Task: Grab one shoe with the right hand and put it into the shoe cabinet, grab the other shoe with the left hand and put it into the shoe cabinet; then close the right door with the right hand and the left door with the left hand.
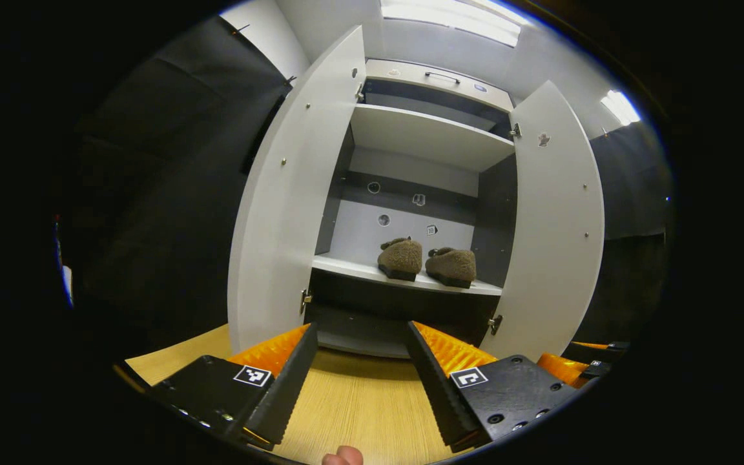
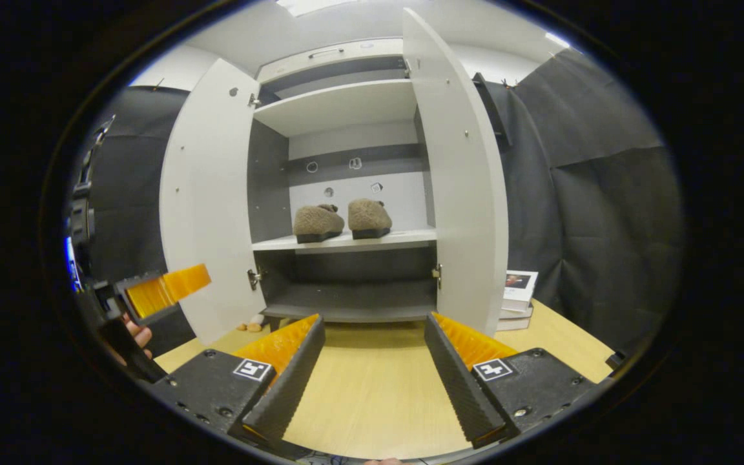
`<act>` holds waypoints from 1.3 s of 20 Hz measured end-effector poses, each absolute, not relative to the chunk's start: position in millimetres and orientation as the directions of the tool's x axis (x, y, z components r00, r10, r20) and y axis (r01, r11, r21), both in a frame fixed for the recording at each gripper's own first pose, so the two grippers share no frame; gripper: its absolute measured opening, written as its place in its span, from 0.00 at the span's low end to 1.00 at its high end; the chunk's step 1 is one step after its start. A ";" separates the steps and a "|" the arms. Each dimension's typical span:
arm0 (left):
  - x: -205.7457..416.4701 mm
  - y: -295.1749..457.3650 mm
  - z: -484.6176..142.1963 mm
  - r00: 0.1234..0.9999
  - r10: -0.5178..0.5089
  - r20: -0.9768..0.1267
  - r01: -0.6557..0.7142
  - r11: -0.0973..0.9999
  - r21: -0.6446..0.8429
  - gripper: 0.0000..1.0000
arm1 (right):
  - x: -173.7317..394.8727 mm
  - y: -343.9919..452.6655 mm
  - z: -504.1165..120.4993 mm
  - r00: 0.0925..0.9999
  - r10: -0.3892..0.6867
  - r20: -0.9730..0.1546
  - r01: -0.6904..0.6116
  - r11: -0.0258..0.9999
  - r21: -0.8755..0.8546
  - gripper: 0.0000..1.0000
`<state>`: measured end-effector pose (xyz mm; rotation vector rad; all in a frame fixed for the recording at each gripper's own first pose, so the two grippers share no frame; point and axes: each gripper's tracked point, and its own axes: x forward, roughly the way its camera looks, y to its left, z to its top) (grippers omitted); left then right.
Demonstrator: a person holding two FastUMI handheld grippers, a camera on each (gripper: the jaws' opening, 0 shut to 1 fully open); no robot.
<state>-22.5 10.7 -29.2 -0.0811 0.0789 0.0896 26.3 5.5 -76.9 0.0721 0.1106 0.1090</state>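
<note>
Orange-backed, black-toothed fingers of the right claw [image 2: 375,361] spread wide, gripping nothing, hovering over the pale wooden surface [image 2: 372,394]. Left claw [image 1: 359,371] likewise wide apart and empty above the same surface; also caught at the left edge of the right gripper view, lower and to the side.

Straight ahead of both: shoe cabinet [image 2: 346,194], both doors swung out. Both shoes already side by side on the middle shelf [image 1: 346,266], left shoe [image 1: 400,258] and right shoe [image 1: 451,265], long axes running front to back.

Next step, by judgement: the right door [image 2: 462,187], up and to the right of the right claw and nearer that one; left door [image 1: 288,194] nearer the left claw.

Hard to make out: any door handle; small stickers on the back panel. Stack of books [image 2: 517,294] half hidden behind the right door.
</note>
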 end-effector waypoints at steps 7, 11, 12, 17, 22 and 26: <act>-41.1 4.2 -20.3 0.997 0.063 -0.054 -0.066 0.996 -0.056 0.87 | 6.7 -45.4 -3.1 0.999 0.038 -0.002 -0.037 0.997 0.062 0.98; -39.4 1.8 -20.4 0.998 0.037 -0.049 -0.039 0.998 -0.039 0.87 | 6.0 -119.5 70.0 0.995 -0.059 0.080 0.059 0.998 0.001 0.98; -37.9 0.1 -20.6 0.998 0.027 -0.056 -0.028 0.999 -0.020 0.87 | 10.8 -136.7 89.8 0.991 -0.079 0.108 0.079 0.997 0.003 0.98; -35.6 -16.9 -21.8 0.998 -0.022 -0.059 0.022 1.000 -0.003 0.87 | 48.6 -205.3 141.9 0.980 -0.150 0.127 0.145 0.988 0.048 0.98; -38.8 -18.6 -18.0 0.998 -0.019 -0.055 0.021 0.999 0.026 0.87 | 103.3 -231.0 154.6 0.988 -0.142 0.062 0.137 0.987 0.082 0.98; -40.5 -20.1 -17.4 0.998 -0.015 -0.055 0.017 0.999 0.036 0.87 | 130.0 -232.3 160.9 0.990 -0.132 0.059 0.128 0.990 0.062 0.98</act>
